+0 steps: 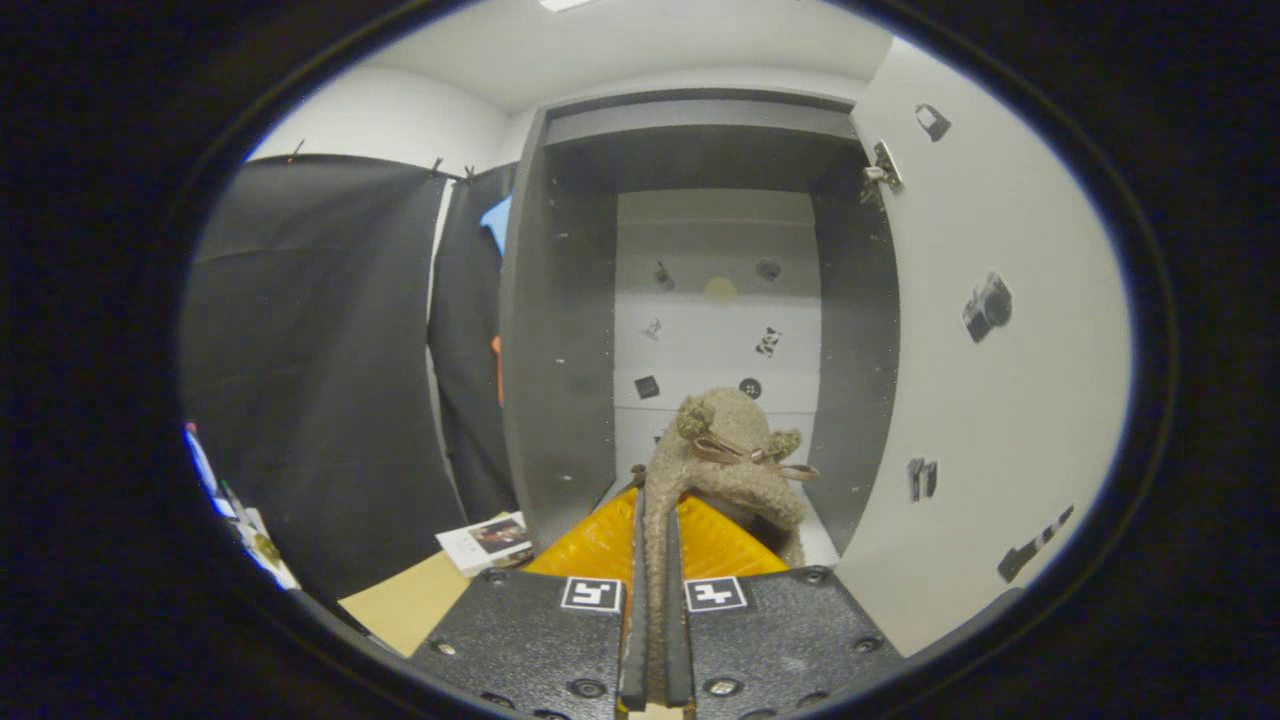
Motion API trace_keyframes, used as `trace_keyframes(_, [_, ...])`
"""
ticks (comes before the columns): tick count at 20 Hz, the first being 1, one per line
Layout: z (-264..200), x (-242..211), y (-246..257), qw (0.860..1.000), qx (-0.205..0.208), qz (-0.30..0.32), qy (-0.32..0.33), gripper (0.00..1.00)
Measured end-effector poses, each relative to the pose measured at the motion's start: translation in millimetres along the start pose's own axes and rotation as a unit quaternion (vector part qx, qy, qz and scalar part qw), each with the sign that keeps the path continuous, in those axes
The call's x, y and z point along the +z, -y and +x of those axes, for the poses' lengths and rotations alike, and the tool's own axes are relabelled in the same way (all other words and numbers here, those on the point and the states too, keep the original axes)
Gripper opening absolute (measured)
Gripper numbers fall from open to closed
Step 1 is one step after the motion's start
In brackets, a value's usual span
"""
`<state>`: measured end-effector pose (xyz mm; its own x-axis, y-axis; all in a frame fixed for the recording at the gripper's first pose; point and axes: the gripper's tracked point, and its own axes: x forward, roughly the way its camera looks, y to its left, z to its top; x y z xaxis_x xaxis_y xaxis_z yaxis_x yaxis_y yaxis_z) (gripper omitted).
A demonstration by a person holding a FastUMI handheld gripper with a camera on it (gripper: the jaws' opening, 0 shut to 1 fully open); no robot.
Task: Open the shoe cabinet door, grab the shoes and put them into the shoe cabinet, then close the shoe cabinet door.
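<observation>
Level, gripper (652, 520) pinches shoe (735, 455) (cabinet (560, 350) ahead)

No word, brand or number can be read anywhere. The claw (652, 540) carries two square black-and-white coded markers (592, 594) on its body, one on each side of its closed fingers; they are patterns, not letters. Beyond the claw, small picture stickers (767, 342) dot the back wall of the shoe cabinet (560, 330), and more stickers, one shaped like a camera (987, 307), sit on the open cabinet door (1000, 400); none bears legible text. A booklet (490, 540) lies left of the claw, its print too small to read.
</observation>
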<state>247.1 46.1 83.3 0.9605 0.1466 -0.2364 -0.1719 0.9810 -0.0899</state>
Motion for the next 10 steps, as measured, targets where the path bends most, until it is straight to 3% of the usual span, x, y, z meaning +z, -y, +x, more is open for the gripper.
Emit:
trace_keyframes(4, [45, 18, 13, 0.999, -0.033, -0.029, 0.001, 0.1])
trace_keyframes(10, [134, -25, 40, 0.997, -0.065, -0.022, -0.039, 0.1])
